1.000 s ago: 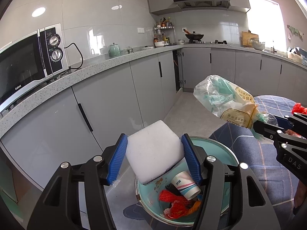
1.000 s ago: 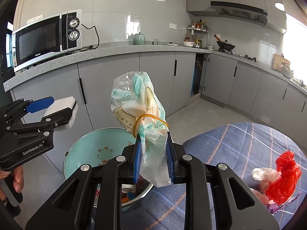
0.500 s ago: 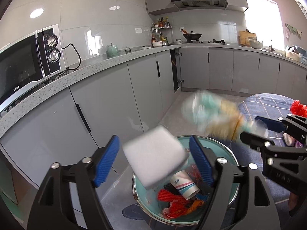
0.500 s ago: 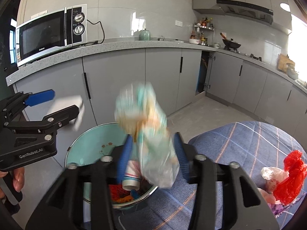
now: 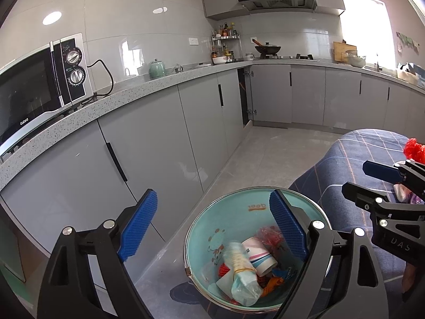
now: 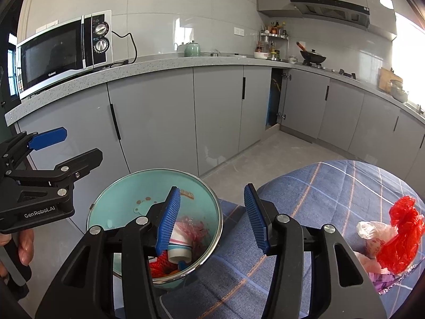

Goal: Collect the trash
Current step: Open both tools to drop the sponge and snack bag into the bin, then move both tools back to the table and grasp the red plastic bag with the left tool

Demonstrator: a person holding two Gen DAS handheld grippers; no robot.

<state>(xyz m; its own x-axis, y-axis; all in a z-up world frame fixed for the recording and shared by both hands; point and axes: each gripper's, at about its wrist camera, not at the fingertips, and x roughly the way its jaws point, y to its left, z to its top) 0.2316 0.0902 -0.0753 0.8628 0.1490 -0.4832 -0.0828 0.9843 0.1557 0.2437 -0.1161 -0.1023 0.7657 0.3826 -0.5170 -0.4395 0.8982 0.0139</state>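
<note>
A teal bin (image 5: pixel 212 228) with a metal rim stands on the floor beside the blue plaid cloth (image 6: pixel 332 186). In it lie a clear plastic bag (image 5: pixel 240 273), a paper cup (image 5: pixel 259 252), a white foam piece (image 5: pixel 223 283) and red netting (image 6: pixel 159 264). My left gripper (image 5: pixel 212 195) hangs above the bin, its jaws opening with nothing between them. My right gripper (image 6: pixel 211 188) hovers over the bin's right rim, jaws opening too, also with nothing between them. A red plastic bag (image 6: pixel 398 236) and a pale crumpled bag (image 6: pixel 372 231) lie on the cloth at the right.
Grey cabinets (image 5: pixel 148 154) run along the left under a speckled counter with a microwave (image 6: pixel 63 50). One cabinet door (image 6: pixel 276 101) stands ajar at the corner. A hand (image 6: pixel 24 244) holds the left gripper's handle. Grey floor (image 5: pixel 265 154) stretches beyond the bin.
Both grippers have opened. The white foam block left the left jaws and the clear bag left the right jaws; both have dropped into the bin.
</note>
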